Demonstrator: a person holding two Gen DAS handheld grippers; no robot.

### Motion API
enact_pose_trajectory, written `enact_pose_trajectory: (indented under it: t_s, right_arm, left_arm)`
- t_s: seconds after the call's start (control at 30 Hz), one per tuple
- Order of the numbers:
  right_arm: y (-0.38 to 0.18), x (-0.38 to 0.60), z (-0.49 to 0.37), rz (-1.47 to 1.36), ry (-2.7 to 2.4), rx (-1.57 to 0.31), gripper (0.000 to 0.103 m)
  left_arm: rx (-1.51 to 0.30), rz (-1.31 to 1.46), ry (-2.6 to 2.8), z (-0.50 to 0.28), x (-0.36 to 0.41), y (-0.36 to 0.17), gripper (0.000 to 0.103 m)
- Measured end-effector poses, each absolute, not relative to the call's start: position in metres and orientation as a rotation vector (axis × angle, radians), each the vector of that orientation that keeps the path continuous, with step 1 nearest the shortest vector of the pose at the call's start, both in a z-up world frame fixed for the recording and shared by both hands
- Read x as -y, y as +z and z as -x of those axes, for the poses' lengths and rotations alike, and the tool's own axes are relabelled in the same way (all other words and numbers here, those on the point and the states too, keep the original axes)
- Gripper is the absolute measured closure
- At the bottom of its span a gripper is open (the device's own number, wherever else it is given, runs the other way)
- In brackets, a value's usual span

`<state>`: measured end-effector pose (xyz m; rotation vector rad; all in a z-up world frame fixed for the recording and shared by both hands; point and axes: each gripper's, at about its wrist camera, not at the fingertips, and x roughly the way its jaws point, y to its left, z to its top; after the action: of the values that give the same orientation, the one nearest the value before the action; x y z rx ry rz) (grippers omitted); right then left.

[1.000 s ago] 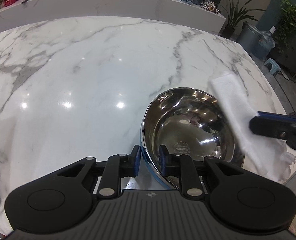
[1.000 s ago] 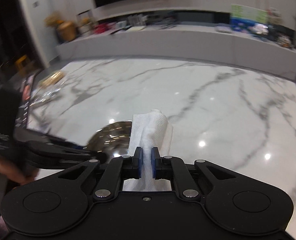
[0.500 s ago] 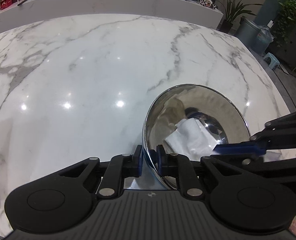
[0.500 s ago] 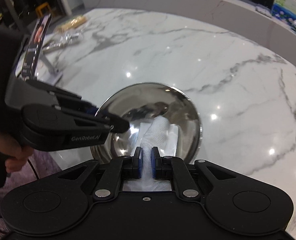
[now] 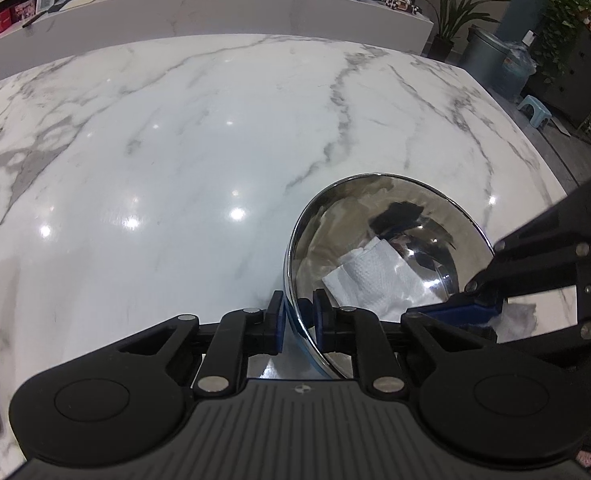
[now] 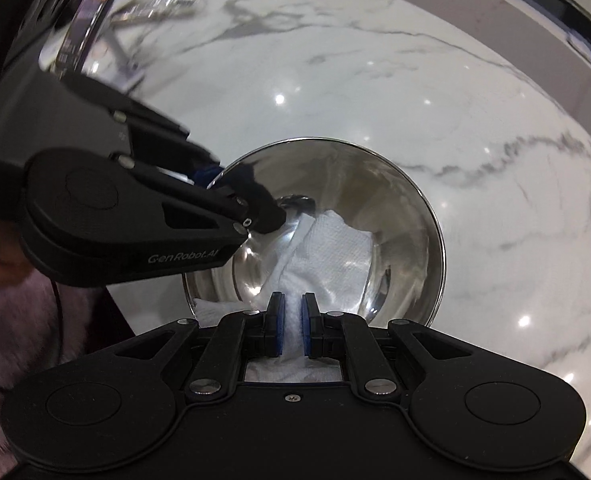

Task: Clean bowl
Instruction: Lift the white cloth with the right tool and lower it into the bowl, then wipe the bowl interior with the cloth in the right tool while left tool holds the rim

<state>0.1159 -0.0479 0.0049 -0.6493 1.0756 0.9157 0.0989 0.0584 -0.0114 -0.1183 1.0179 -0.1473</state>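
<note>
Steel bowl (image 5: 383, 248) is tilted on the marble worktop (image 5: 175, 152), opening facing the right gripper (image 6: 291, 320); its near rim is clamped between left gripper (image 5: 298, 320) fingers. Paper towel (image 6: 327, 248), pinched by right fingers, is pressed lengthwise inside.

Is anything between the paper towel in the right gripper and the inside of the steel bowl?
Nothing visible. The white paper towel, clamped in the right gripper, already lies against the shiny steel bowl interior. The left gripper pinches the near rim, beside the towel, not across it.
</note>
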Motion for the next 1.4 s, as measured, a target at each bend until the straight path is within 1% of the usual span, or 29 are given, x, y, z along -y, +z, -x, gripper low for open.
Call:
enact_pose_trajectory:
  t_s: [0.27, 0.43, 0.63, 0.73, 0.9, 0.97, 1.13, 1.27, 1.4]
  right_arm:
    - [0.005, 0.037, -0.112, 0.909, 0.905, -1.013, 0.096]
    - [0.006, 0.038, -0.118, 0.868, 0.899, -1.045, 0.096]
    - [0.008, 0.042, -0.122, 0.822, 0.895, -1.058, 0.096]
    - [0.007, 0.041, -0.123, 0.807, 0.895, -1.061, 0.096]
    - [0.007, 0.043, -0.127, 0.754, 0.891, -1.081, 0.096]
    - [0.007, 0.045, -0.128, 0.733, 0.888, -1.089, 0.096]
    - [0.006, 0.05, -0.133, 0.582, 0.921, -1.155, 0.096]
    - [0.005, 0.053, -0.138, 0.438, 0.987, -1.225, 0.095]
    - [0.006, 0.052, -0.135, 0.448, 1.043, -1.256, 0.095]
  left_arm:
    - [-1.018, 0.115, -0.148, -0.099, -0.058, -0.011, 0.09]
    - [-1.046, 0.153, -0.135, -0.102, -0.06, -0.011, 0.09]
    - [-1.152, 0.267, -0.143, -0.1, -0.062, -0.018, 0.074]
    - [-1.172, 0.303, -0.159, -0.097, -0.063, -0.018, 0.073]
    - [-1.166, 0.279, -0.146, -0.099, -0.064, -0.016, 0.078]
    - [-1.166, 0.264, -0.136, -0.101, -0.062, -0.015, 0.083]
    - [-1.164, 0.255, -0.121, -0.106, -0.061, -0.015, 0.085]
    - [-1.146, 0.229, -0.103, -0.105, -0.06, -0.012, 0.089]
    - [-1.132, 0.188, -0.102, -0.105, -0.056, -0.01, 0.089]
